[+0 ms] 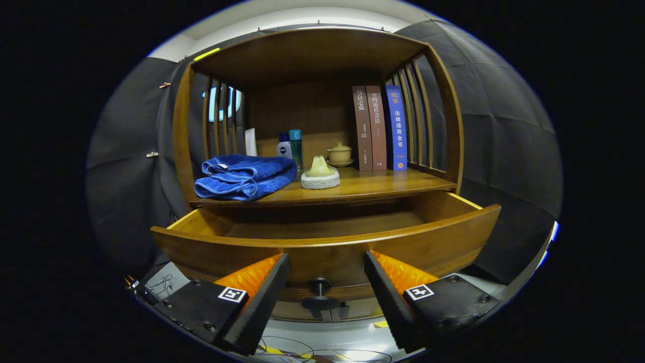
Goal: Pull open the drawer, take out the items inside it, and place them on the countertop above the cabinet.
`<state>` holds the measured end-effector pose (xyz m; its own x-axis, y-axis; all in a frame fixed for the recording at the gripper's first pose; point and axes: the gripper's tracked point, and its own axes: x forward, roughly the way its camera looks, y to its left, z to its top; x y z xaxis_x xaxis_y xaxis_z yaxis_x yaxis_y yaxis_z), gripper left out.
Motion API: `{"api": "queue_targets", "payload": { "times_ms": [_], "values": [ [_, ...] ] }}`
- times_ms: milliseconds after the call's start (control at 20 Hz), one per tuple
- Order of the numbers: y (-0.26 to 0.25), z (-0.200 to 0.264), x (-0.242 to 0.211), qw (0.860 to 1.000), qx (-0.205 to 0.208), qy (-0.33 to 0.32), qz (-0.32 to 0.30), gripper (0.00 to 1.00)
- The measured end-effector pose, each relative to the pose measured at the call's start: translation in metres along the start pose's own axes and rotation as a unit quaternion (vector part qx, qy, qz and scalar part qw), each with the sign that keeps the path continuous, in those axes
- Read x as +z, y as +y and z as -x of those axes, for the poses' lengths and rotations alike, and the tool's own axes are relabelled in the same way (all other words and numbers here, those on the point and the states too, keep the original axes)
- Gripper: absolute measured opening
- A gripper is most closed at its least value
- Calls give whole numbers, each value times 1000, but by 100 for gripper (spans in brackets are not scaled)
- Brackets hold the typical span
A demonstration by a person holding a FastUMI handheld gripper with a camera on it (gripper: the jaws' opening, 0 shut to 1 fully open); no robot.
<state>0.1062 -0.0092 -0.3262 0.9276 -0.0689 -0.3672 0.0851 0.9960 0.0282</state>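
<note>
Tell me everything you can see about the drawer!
The drawer is brown wood with a curved front and a small dark round knob. It is pulled open under the shelf. What shows of its inside looks bare. The open gripper has a finger on each side of the knob, not touching it.

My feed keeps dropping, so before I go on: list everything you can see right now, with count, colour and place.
cabinet: 1, brown wood, slatted sides, ahead of the fingers
drawer: 1, brown wood, pulled open; visible part of its floor bare
drawer knob: 1, dark, between the fingers
towel: 1, blue, folded, countertop left
bottles: 2, white and teal, behind the towel
white card: 1, upright, left of the bottles
ornament on a pale round base: 1, greenish, countertop middle
lidded cup on saucer: 1, beige, behind the ornament
books: 3, two brown, one blue, upright, countertop right
gripper: 1, open, astride the knob, not touching
</note>
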Motion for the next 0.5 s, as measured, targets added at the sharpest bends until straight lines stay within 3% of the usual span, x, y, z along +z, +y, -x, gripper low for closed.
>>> {"api": "queue_targets", "payload": {
  "times_ms": [500],
  "values": [
    [3,-68,15,1000,-1,-1,-7,99]
  ]
}}
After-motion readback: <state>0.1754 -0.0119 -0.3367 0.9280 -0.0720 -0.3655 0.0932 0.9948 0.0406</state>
